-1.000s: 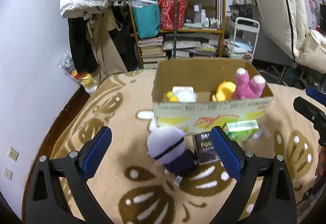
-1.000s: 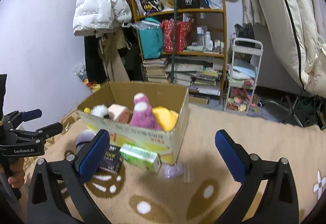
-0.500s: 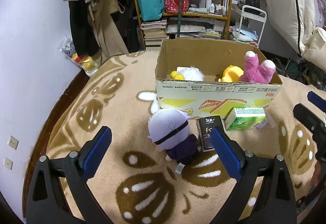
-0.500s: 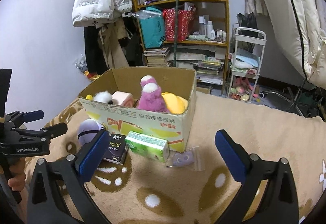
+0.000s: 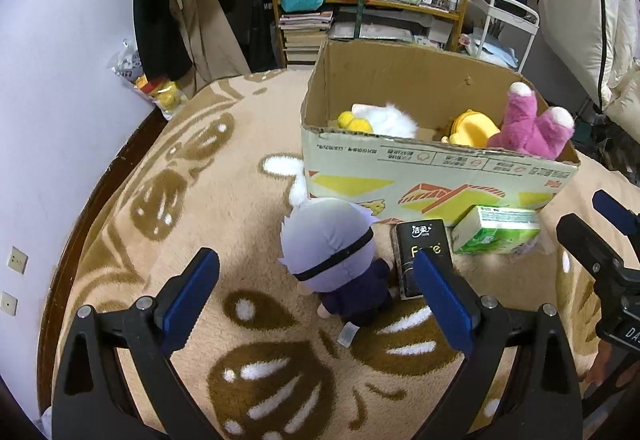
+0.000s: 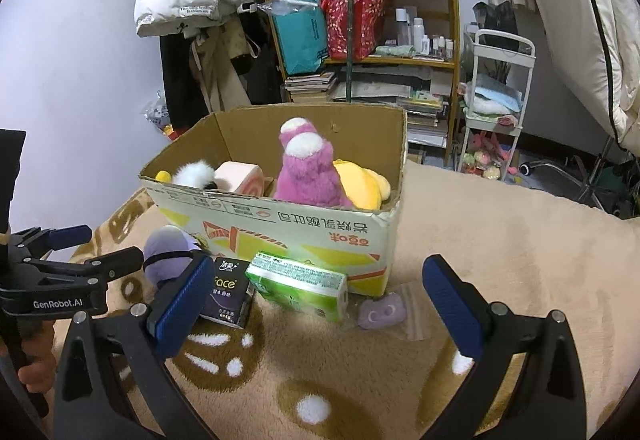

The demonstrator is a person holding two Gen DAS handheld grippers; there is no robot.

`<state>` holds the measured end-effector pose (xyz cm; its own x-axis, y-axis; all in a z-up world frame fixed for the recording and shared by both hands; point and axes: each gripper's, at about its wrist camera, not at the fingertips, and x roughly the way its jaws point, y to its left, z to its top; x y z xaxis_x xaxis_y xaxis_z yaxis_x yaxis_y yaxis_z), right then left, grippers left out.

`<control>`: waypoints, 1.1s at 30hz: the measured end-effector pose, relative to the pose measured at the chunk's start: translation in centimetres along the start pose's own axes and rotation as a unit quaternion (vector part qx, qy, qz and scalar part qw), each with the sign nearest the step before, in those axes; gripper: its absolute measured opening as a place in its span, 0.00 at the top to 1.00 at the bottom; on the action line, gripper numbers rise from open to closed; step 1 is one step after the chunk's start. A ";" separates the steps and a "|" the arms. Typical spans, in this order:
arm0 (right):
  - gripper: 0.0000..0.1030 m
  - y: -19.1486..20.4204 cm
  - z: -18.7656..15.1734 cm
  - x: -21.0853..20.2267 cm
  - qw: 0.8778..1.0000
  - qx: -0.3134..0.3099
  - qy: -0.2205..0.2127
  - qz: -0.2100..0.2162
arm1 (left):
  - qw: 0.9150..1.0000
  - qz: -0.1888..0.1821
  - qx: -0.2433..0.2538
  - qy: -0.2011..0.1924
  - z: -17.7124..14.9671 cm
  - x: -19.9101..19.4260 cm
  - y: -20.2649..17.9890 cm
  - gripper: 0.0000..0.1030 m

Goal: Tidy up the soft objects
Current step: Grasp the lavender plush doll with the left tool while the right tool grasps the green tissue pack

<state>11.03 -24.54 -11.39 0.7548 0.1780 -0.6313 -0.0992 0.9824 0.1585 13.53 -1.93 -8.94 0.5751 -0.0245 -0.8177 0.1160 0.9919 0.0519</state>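
Purple-headed doll lies on the blanket before the cardboard box, apparently touching it; your left gripper and right gripper both gape empty

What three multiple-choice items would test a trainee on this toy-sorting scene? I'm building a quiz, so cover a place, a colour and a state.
1. Where does the purple-haired plush doll lie?
A. Inside the cardboard box
B. On the blanket in front of the box
C. On the shelf

2. What colour is the tissue pack beside the black pack?
A. Green
B. Red
C. Blue

3. How does the left gripper stand?
A. Shut on the doll
B. Shut on nothing
C. Open, holding nothing

Answers:
1 B: the doll rests on the patterned blanket, outside the front wall of the cardboard box.
2 A: its wrapper is green with white print.
3 C: the blue pads sit wide apart, on either side of the doll, without touching it.
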 end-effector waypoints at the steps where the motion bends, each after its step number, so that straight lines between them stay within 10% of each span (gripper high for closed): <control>1: 0.00 0.0 0.0 0.2 1.000 0.001 0.001 0.000 | 1.000 0.001 0.001 0.002 0.0 0.2 0.0 0.06; 33: 0.00 -0.5 -0.4 6.6 0.996 0.042 0.072 0.001 | 0.996 0.039 0.032 0.074 0.3 6.8 -2.2 0.06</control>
<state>15.83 -23.87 -15.92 0.6529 0.1915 -0.7328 -0.0405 0.9749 0.2187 17.47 -4.36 -14.45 0.4586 0.0763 -0.8854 0.1298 0.9799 0.1517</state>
